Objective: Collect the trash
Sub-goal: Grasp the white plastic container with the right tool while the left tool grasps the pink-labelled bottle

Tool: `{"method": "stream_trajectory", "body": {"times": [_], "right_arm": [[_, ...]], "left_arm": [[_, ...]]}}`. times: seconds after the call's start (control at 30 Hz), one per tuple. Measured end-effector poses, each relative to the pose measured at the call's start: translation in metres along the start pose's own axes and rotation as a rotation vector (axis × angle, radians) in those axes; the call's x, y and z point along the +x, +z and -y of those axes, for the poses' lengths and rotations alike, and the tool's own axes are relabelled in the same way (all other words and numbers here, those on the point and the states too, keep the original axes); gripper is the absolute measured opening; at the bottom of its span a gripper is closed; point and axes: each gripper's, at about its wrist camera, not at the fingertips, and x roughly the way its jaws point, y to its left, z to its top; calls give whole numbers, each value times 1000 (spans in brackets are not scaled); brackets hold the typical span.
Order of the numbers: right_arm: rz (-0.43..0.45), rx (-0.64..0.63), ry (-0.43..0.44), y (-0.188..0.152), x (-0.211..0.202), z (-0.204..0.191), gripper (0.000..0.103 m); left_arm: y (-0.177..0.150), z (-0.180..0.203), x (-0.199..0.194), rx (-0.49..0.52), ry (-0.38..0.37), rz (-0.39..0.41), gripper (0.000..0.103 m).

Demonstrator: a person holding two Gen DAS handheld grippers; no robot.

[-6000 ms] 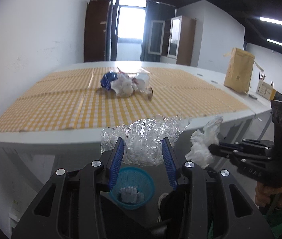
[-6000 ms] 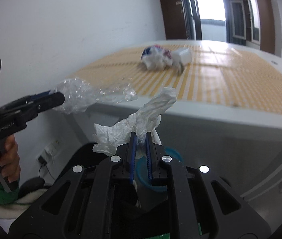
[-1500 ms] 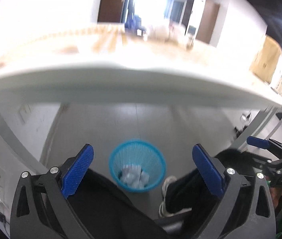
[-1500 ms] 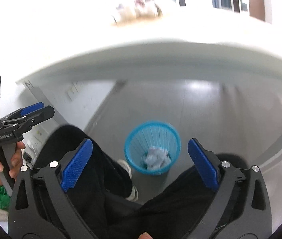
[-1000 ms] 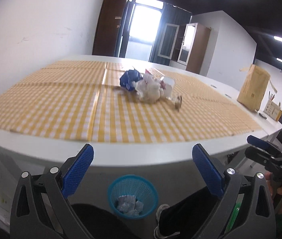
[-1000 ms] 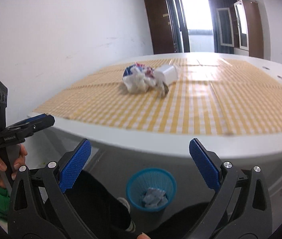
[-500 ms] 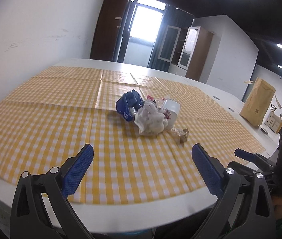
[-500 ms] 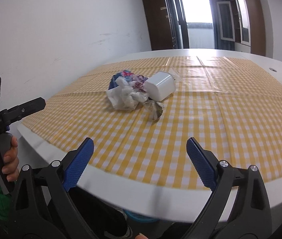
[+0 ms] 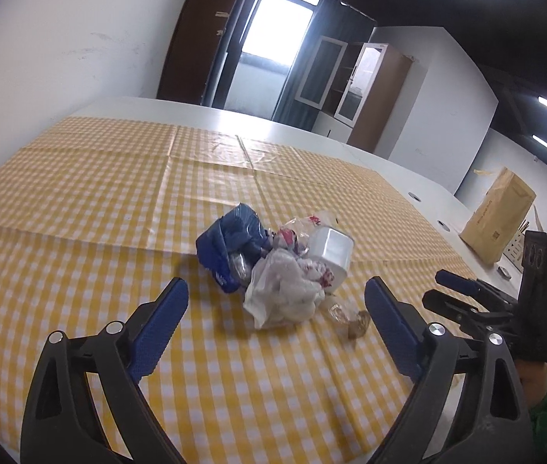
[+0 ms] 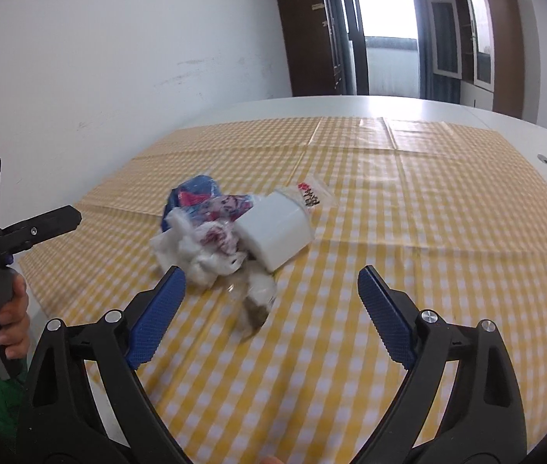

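A pile of trash lies on the yellow checked tablecloth (image 9: 80, 201): a blue bag (image 9: 230, 247), a crumpled white bag (image 9: 285, 294), a white cup (image 9: 331, 249) on its side and a small clear wrapper (image 9: 350, 319). My left gripper (image 9: 275, 324) is open and empty, just short of the white bag. My right gripper (image 10: 271, 305) is open and empty, with the clear wrapper (image 10: 256, 301) between its fingers' line. The white cup (image 10: 277, 228), white bag (image 10: 200, 251) and blue bag (image 10: 192, 193) lie just beyond it.
A brown paper bag (image 9: 497, 220) stands at the table's far right edge. The other gripper shows at the right of the left wrist view (image 9: 466, 297) and at the left of the right wrist view (image 10: 37, 228). A white wall runs along the table's left side.
Both grippers dropped their trash into the blue bin under the table, opened, then rose and moved forward over the table toward the trash pile. The bin is out of view now.
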Motion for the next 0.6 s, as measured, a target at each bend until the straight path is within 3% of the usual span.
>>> {"method": "stream_trajectory", "body": {"times": [0.4,0.5,0.6], "right_arm": [[-110,-63,43,55,78,17,74],[-146,-59,68,61,97,19,67],[-188,-53,88,64,114,22,59]], "left_arm": [[40,-6,87,11,-30,-105,83],[39,-7,103,15,-28,-122,78],[37,-8,114,14,-30,-138,66]]}}
